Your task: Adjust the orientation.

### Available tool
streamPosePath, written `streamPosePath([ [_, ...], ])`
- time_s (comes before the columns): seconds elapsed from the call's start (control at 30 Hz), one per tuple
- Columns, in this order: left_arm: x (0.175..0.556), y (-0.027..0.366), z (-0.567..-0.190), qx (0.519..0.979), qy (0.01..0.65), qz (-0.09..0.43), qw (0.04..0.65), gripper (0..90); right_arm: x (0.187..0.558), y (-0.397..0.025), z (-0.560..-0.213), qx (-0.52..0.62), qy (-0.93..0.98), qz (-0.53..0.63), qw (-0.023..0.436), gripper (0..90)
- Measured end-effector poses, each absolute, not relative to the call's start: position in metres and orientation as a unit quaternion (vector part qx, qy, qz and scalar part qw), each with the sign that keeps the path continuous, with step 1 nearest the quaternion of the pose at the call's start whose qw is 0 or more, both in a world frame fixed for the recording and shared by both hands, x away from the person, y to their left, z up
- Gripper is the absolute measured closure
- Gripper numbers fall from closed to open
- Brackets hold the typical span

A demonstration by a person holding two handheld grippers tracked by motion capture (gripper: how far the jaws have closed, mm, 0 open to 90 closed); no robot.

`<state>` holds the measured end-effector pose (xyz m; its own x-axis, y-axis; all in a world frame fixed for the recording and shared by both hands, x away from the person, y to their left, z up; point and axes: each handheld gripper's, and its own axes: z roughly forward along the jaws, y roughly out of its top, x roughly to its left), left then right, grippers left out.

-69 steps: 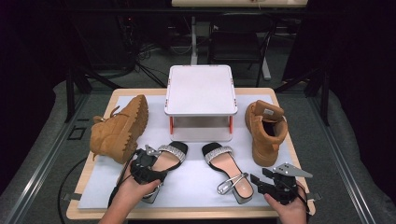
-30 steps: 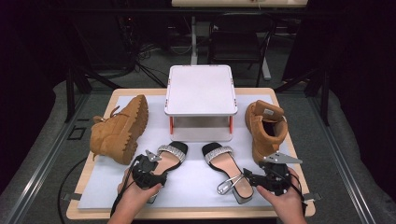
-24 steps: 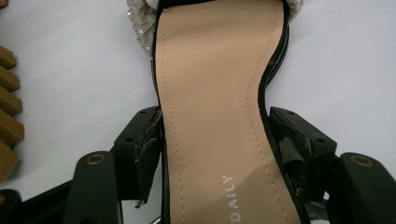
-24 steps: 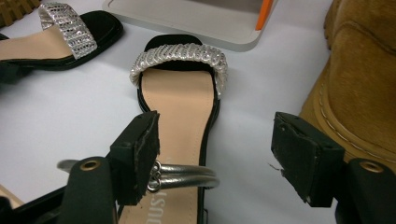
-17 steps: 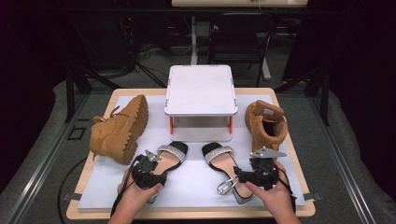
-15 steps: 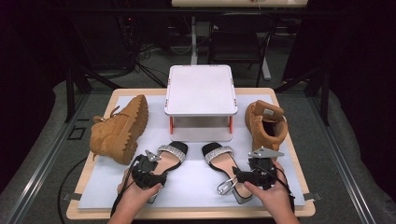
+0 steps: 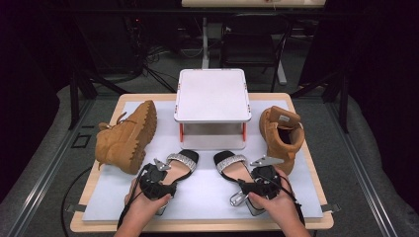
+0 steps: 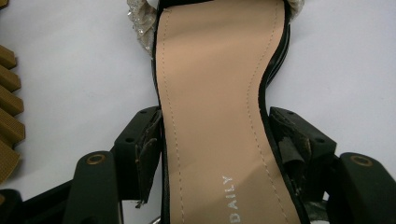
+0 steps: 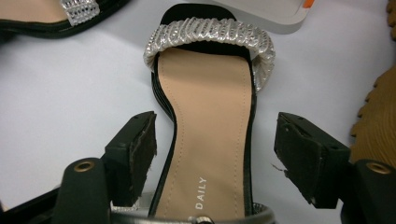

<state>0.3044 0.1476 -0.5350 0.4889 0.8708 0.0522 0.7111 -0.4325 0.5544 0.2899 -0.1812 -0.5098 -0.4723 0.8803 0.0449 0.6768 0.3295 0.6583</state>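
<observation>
Two black sandals with silver glitter straps lie on the white mat, toes towards the far side. My left gripper [image 7: 167, 174] [image 8: 215, 122] is shut on the left sandal [image 7: 181, 164] [image 8: 210, 70], its pads pressed against both edges of the tan insole at the waist. My right gripper [image 7: 245, 184] [image 9: 215, 135] is open and straddles the right sandal [image 7: 231, 165] [image 9: 205, 116] near the heel. There is a gap between each pad and the sole. The heel buckle strap shows at the bottom of the right gripper view.
A white raised stand [image 7: 211, 96] sits at the back centre of the mat [image 7: 202, 195]. A tan boot [image 7: 126, 138] lies on its side at the left. Its mate [image 7: 279, 132] stands upright at the right, close to my right hand.
My right gripper has come in from the front right corner, moving left and forward until its open jaws sit astride the right sandal. The left gripper has stayed on the left sandal.
</observation>
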Motion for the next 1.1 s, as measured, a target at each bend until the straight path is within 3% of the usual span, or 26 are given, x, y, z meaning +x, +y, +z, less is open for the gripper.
streamPosePath([
  [1.1, 0.304, 0.147, -0.535, 0.829, 0.478, 0.169, 0.237, 36.4, 0.302, -0.164, -0.532, 0.506, 0.815, 0.233, 0.16, 27.3],
])
